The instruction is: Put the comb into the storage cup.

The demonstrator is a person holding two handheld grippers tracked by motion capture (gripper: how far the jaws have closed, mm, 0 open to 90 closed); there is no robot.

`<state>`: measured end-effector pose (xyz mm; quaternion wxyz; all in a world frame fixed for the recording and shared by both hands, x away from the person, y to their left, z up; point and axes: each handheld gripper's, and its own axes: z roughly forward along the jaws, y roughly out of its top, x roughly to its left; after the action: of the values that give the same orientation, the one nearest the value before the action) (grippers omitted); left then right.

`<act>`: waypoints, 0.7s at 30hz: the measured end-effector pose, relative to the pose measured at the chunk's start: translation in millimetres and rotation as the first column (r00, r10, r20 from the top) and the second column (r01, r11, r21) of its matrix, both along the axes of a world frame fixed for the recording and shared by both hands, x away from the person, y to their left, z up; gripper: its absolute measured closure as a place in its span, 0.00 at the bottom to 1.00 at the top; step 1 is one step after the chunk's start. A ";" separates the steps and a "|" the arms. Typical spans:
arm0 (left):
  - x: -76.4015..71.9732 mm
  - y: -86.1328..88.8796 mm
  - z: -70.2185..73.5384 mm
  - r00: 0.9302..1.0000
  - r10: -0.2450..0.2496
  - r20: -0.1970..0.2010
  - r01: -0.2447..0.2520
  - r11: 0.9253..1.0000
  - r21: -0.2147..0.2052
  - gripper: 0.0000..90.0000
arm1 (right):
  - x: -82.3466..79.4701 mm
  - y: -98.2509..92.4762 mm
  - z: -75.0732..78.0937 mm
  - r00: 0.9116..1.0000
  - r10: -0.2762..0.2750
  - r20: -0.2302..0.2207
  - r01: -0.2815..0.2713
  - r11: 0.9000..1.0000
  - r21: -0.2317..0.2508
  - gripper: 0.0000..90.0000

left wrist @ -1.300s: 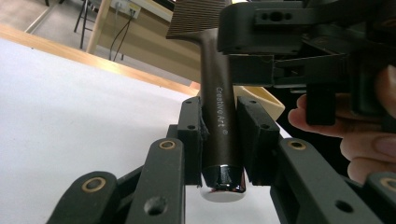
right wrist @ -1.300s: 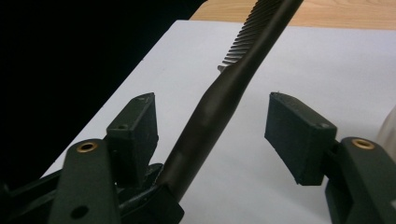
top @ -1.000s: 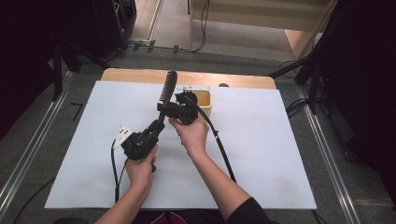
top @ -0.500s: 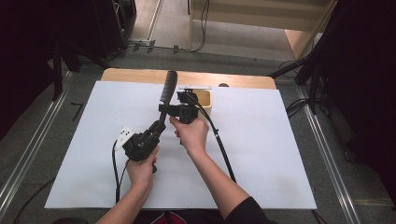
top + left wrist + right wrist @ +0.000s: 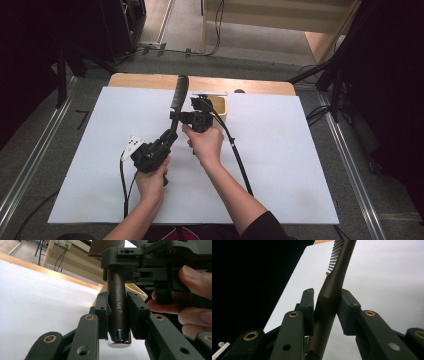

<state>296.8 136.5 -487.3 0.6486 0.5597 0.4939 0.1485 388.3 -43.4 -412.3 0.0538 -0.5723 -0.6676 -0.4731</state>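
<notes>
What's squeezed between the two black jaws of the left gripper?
The dark handle of the comb, printed "Creative Art", sits clamped between the left gripper jaws in the left gripper view. Higher up, the right gripper grips it too.

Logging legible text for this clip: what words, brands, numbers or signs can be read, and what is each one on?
"Creative Art ®": printed in pale letters along the dark handle of the comb, clamped between the left tongs.
The small white card with dark dots beside the left hand on the white table: marks too small to read.
No other text is legible.
</notes>
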 end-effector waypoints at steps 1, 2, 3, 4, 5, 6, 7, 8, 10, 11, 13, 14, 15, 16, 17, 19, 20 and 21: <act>0.1 0.0 -0.1 1.000 -0.001 0.001 0.001 1.000 -0.001 0.81 | 0.0 0.0 0.0 1.000 0.000 0.000 0.000 1.000 0.000 0.74; -0.1 -0.3 0.0 1.000 0.000 0.001 0.000 1.000 -0.001 0.81 | 0.0 -0.1 0.1 1.000 -0.001 -0.001 0.001 1.000 0.001 0.74; 0.1 -0.2 -0.1 1.000 -0.003 -0.001 0.003 1.000 -0.004 0.81 | -0.1 -0.1 0.3 1.000 -0.001 -0.002 0.001 1.000 0.004 0.75; 0.2 0.0 0.0 1.000 -0.004 -0.004 0.004 1.000 -0.006 0.81 | -0.1 -0.3 0.6 1.000 0.000 -0.004 0.000 1.000 0.006 0.75; 0.2 0.0 0.2 1.000 -0.007 -0.005 0.007 1.000 -0.008 0.81 | 0.0 -0.2 0.6 1.000 0.003 -0.002 -0.003 1.000 0.007 0.75; 0.1 0.3 0.4 1.000 -0.008 -0.005 0.008 1.000 -0.007 0.81 | -0.6 -0.5 1.6 1.000 0.005 -0.006 -0.004 1.000 0.014 0.76; -0.1 0.1 1.1 1.000 -0.007 -0.003 0.007 1.000 -0.002 0.81 | -0.6 -0.5 1.6 1.000 0.005 -0.006 -0.004 1.000 0.014 0.76; -0.1 -0.2 1.6 1.000 -0.008 0.000 0.008 1.000 -0.003 0.81 | -0.8 -0.6 2.2 1.000 0.005 -0.006 -0.004 1.000 0.017 0.76; -0.1 -0.6 2.4 1.000 -0.015 -0.002 0.015 1.000 -0.002 0.80 | -1.1 -0.5 3.8 1.000 0.004 -0.006 -0.004 1.000 0.017 0.76; -0.1 -0.7 2.8 1.000 -0.015 -0.001 0.015 1.000 0.004 0.80 | -1.1 -0.4 4.3 1.000 0.006 -0.003 -0.006 1.000 0.016 0.76; -0.1 -1.3 3.2 1.000 -0.018 0.001 0.018 1.000 0.014 0.79 | -0.9 -0.1 4.6 1.000 0.011 -0.003 -0.011 1.000 0.019 0.77; 0.2 -1.1 3.4 1.000 -0.022 -0.004 0.022 1.000 0.013 0.77 | -1.1 0.4 4.9 1.000 0.015 -0.006 -0.015 1.000 0.018 0.78; 1.1 -0.5 3.4 0.999 -0.033 -0.016 0.033 0.999 0.000 0.74 | -1.1 1.2 4.7 1.000 0.021 -0.004 -0.021 1.000 0.011 0.78; 1.9 0.0 3.0 0.999 -0.037 -0.023 0.037 0.999 -0.009 0.73 | -1.5 1.7 4.4 1.000 0.025 -0.007 -0.025 1.000 0.005 0.78; 2.1 0.2 2.9 0.999 -0.037 -0.026 0.037 0.999 -0.008 0.71 | -1.8 2.0 4.1 1.000 0.028 -0.004 -0.028 1.000 -0.002 0.78; 3.0 0.1 2.9 0.998 -0.048 -0.042 0.047 0.999 -0.011 0.66 | -1.7 2.2 4.2 1.000 0.025 -0.003 -0.025 1.000 -0.003 0.78; 3.5 -0.1 3.2 0.997 -0.052 -0.055 0.052 0.999 -0.014 0.63 | -1.5 2.1 4.3 1.000 0.024 -0.002 -0.025 1.000 -0.002 0.78; 3.8 -0.6 3.4 0.996 -0.059 -0.062 0.058 0.998 -0.019 0.61 | -1.3 1.9 4.2 1.000 0.023 0.000 -0.023 1.000 -0.002 0.78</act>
<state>300.5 135.9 -483.9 0.6417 0.5729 0.4985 0.1077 387.0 -41.5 -408.1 0.0584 -0.5647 -0.6746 -0.4719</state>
